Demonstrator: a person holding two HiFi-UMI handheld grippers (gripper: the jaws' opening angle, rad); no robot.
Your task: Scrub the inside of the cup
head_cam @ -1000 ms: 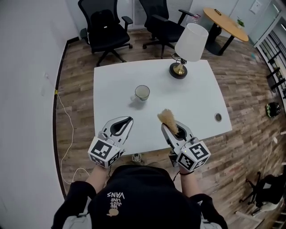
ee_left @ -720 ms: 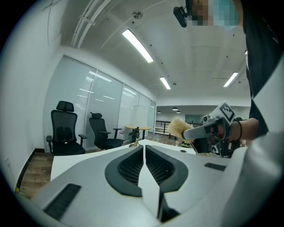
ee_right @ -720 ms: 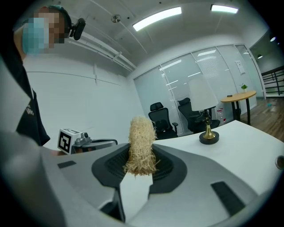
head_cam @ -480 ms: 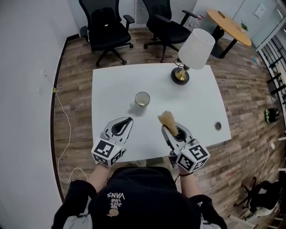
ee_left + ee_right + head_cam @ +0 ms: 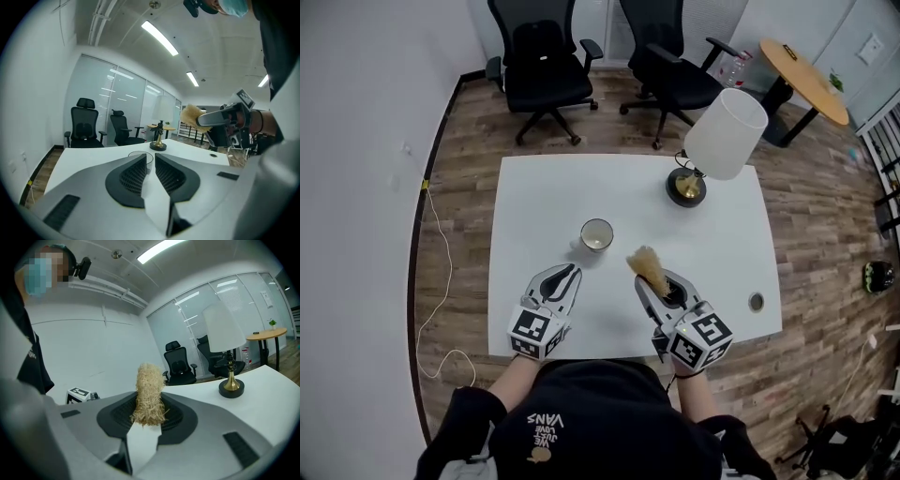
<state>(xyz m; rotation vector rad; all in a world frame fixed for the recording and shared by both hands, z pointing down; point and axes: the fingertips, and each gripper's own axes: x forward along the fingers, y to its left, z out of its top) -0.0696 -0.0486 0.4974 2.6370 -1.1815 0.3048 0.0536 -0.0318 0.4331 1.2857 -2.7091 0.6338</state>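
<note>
Your white worktop (image 5: 544, 187) fills mid-frame. At lower left, your left gripper (image 5: 571, 271) has its jaws closed and empty. At lower right, your right gripper (image 5: 650, 280) has its jaws clamped on a straw scrubber (image 5: 647, 261). The cup (image 5: 597, 234) stands upright at centre, mouth up.

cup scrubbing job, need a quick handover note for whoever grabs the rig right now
Left claw: shut and empty, over the near part of the white table, pointing toward the cup.
Right claw: shut on the straw-coloured fibre scrubber, which sticks out past its tips.
Cup: upright on the table, ahead of both claws and nearer the left one. Neither claw touches it.
Done: the scrubber is in hand.
Left: probably open the left claw and steady the cup, then bring the scrubber into it and scrub the inside. No scrubbing has started.
</note>
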